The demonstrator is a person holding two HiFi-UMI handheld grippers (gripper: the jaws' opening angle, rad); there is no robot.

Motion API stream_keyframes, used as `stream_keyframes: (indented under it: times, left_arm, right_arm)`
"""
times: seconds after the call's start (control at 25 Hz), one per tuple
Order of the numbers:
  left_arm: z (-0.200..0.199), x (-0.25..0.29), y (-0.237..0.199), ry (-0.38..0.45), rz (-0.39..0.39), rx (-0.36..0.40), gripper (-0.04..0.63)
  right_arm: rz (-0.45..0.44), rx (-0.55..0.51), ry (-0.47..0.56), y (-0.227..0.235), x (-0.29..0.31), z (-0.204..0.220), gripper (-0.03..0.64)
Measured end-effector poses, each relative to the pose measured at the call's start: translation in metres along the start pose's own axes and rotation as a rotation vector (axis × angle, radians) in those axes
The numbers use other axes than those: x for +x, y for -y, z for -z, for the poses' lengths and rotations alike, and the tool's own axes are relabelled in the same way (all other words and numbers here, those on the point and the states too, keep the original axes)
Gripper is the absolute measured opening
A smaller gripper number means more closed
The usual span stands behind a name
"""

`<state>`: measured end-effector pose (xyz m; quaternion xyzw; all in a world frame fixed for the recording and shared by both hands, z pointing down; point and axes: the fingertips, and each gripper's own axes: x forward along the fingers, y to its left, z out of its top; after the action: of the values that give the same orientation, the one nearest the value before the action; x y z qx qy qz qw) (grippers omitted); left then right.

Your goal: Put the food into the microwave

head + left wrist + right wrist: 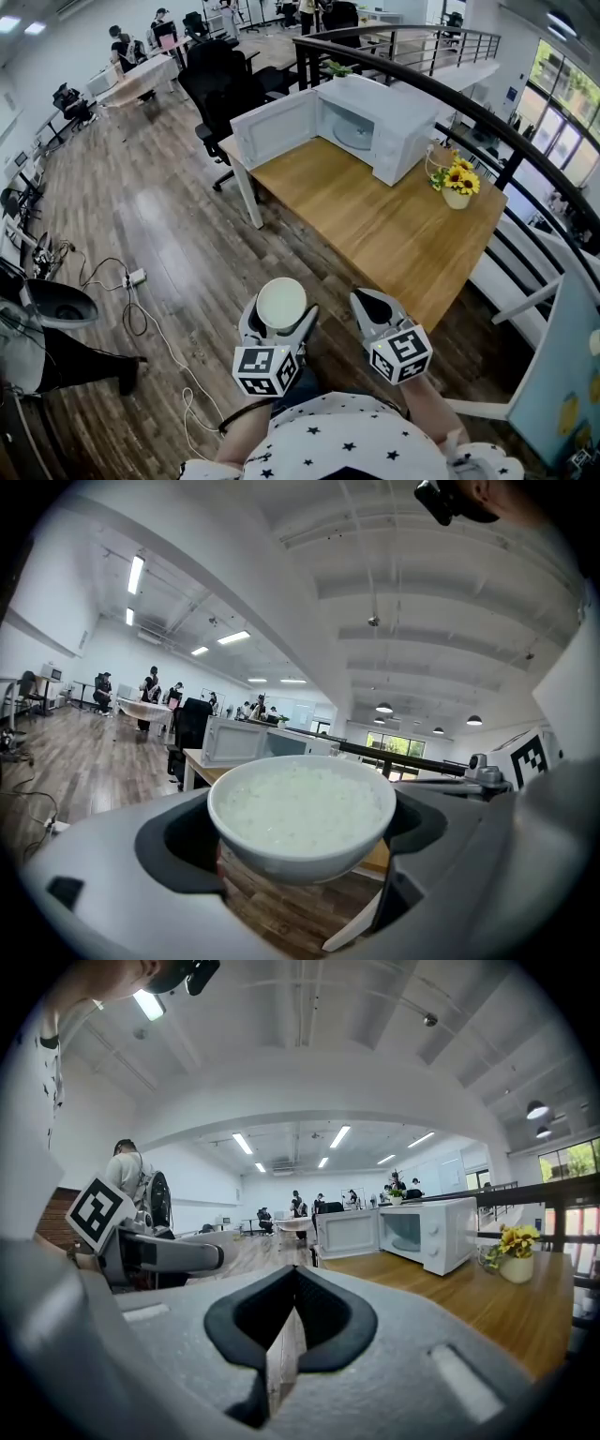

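A white bowl of rice sits between the jaws of my left gripper, which is shut on it and held in front of the person's chest, off the table. My right gripper hangs beside it with its jaws shut and nothing between them. The white microwave stands at the far end of the wooden table, its door swung wide open to the left and the glass turntable bare inside.
A pot of yellow sunflowers stands on the table right of the microwave. A dark railing curves behind the table. Black office chairs stand beyond the table's left end. Cables and a power strip lie on the wood floor at left.
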<state>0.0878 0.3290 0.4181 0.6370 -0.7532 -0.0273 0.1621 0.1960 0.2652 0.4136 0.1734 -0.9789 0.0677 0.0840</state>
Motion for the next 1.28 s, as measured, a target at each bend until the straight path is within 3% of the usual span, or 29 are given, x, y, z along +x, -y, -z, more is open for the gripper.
stream_keyframes:
  times: [0.84, 1.28]
  left_arm:
    - [-0.079, 0.155, -0.108, -0.017, 0.084, 0.033, 0.491]
    - [-0.096, 0.221, -0.157, -0.037, 0.143, 0.051, 0.491]
  right_arm:
    - [0.082, -0.006, -0.002, 0.072, 0.176, -0.055, 0.005]
    - [0.138, 0.004, -0.004, 0.1, 0.251, -0.062, 0.005]
